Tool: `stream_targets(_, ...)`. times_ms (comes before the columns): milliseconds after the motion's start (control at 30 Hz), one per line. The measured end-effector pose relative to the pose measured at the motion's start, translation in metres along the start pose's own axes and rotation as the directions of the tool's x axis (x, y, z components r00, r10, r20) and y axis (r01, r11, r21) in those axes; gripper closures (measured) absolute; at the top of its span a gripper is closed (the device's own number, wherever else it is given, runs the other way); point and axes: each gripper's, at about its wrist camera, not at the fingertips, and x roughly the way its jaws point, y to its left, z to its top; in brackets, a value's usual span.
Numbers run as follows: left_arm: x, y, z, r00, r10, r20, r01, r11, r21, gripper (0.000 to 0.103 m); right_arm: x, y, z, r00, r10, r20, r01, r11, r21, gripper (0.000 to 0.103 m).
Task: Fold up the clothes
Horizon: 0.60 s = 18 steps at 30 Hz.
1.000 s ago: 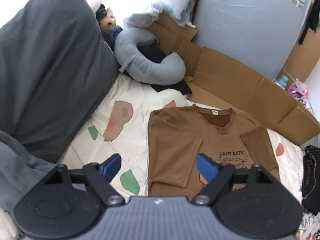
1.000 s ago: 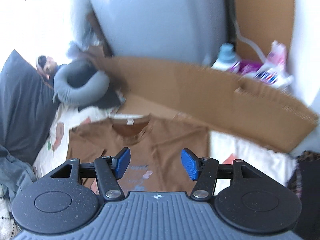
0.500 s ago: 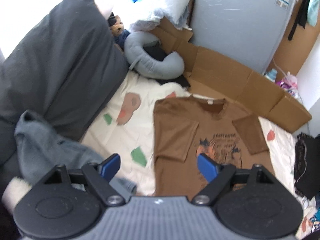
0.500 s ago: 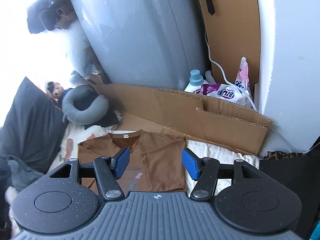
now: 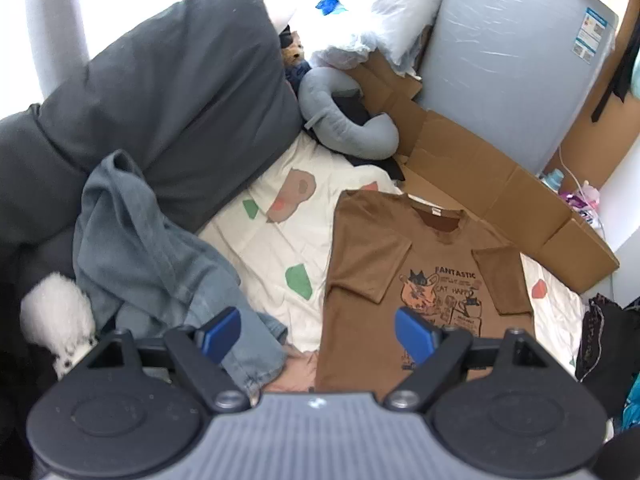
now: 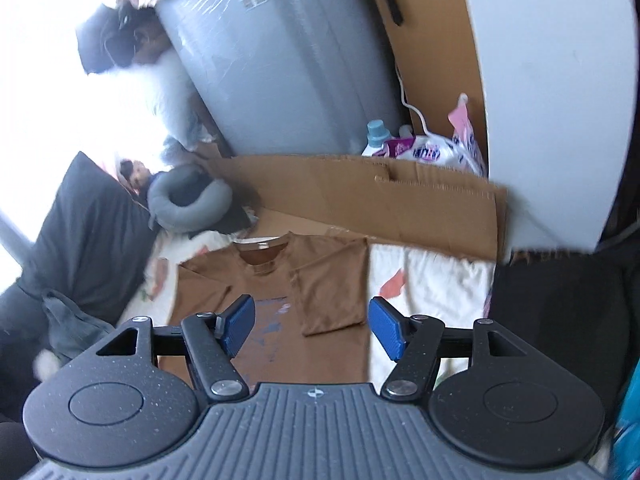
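Left wrist view: the left gripper [image 5: 318, 334], jaws wide apart and empty, hovers above a brown T-shirt [image 5: 400, 280] lying flat on a patterned sheet [image 5: 264, 248], sleeves folded inward.

Right wrist view: the right gripper [image 6: 310, 326], also spread and empty, hovers over the same shirt [image 6: 272, 296].

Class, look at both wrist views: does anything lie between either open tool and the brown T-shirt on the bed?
Nothing visible does. The brown T-shirt lies flat on the patterned sheet, both sleeves folded in, bare on top. The left tool and right tool hang open above it. The grey-blue garment lies off to its left.
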Motion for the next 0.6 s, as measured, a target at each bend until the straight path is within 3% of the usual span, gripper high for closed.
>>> stream_targets(267, 0.010, -0.004, -0.046, 0.994, -0.111, -0.006, 0.111, 0.994, -0.009, 0.017, -0.014, -0.010, -0.069, 1.000, -0.014, -0.005, 0.015, 0.998, 0.057, 0.034)
stream_targets(600, 0.042, -0.004, -0.106, 0.992, -0.106, -0.065, 0.105, 0.994, -0.016, 0.017, -0.003, -0.022, -0.137, 0.999, -0.023, -0.047, 0.026, 0.998, 0.054, 0.034)
